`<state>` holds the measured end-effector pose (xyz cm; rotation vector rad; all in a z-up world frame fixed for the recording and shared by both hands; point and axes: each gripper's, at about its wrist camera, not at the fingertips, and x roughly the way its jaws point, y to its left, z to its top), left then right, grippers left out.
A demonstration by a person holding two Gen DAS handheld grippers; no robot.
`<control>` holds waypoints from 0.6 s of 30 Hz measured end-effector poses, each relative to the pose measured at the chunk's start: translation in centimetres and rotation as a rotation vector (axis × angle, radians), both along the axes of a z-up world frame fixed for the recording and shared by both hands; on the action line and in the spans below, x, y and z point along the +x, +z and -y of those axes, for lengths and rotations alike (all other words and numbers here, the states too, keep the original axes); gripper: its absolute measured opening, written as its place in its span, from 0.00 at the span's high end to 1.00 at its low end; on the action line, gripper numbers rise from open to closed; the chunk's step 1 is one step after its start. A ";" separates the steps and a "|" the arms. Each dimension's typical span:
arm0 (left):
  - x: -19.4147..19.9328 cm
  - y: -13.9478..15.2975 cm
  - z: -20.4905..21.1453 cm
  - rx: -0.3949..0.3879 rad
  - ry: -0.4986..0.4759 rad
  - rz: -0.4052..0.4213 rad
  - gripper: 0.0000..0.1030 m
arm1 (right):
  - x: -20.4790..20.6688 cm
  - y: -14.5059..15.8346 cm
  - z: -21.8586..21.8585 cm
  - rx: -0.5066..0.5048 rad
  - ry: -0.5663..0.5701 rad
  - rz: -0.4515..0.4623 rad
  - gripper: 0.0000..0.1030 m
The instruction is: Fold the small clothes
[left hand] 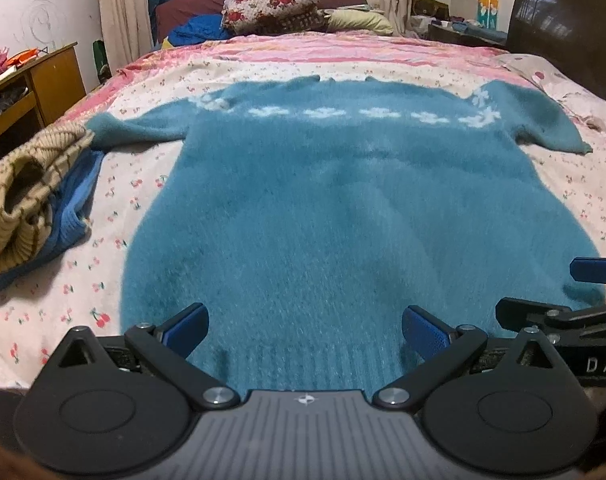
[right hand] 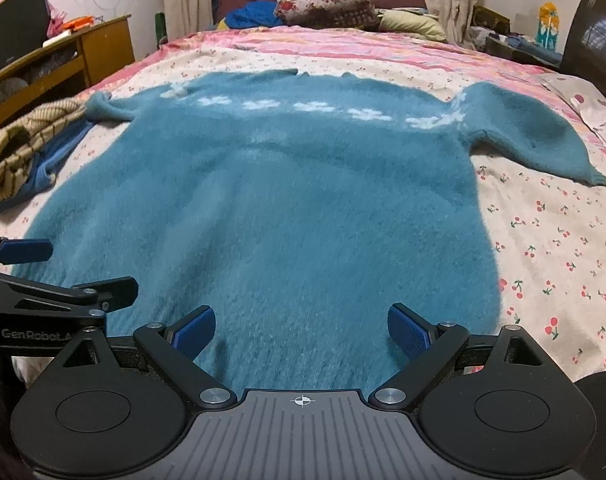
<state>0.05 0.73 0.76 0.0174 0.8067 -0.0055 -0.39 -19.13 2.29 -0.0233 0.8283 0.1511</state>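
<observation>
A fuzzy teal sweater [left hand: 323, 208] [right hand: 271, 208] with a row of white flower shapes across the chest lies flat on the bed, both short sleeves spread out, hem nearest me. My left gripper [left hand: 305, 334] hovers open over the ribbed hem, nothing between its blue pads. My right gripper [right hand: 301, 330] is open too, over the hem's right half. Each gripper shows in the other's view: the right gripper [left hand: 563, 296] at the right edge, the left gripper [right hand: 43, 276] at the left edge.
A beige striped knit [left hand: 19, 192] [right hand: 19, 144] on a blue garment [left hand: 71, 216] lies left of the sweater on the cherry-print sheet [right hand: 551, 248]. Pillows and a folded floral quilt [left hand: 275, 4] sit at the far end. A wooden desk [left hand: 27, 92] stands left, a dark headboard [left hand: 575, 32] right.
</observation>
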 end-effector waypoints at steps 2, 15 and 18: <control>0.0 0.5 0.1 0.007 -0.008 0.012 0.00 | 0.2 0.4 0.4 0.033 -0.014 -0.003 0.09; 4.6 4.8 3.2 0.012 -0.107 0.092 0.00 | 3.6 4.1 5.3 0.139 -0.138 0.067 0.15; 6.8 4.9 4.8 0.012 -0.135 0.098 0.00 | 5.4 4.1 7.7 0.160 -0.199 0.061 0.20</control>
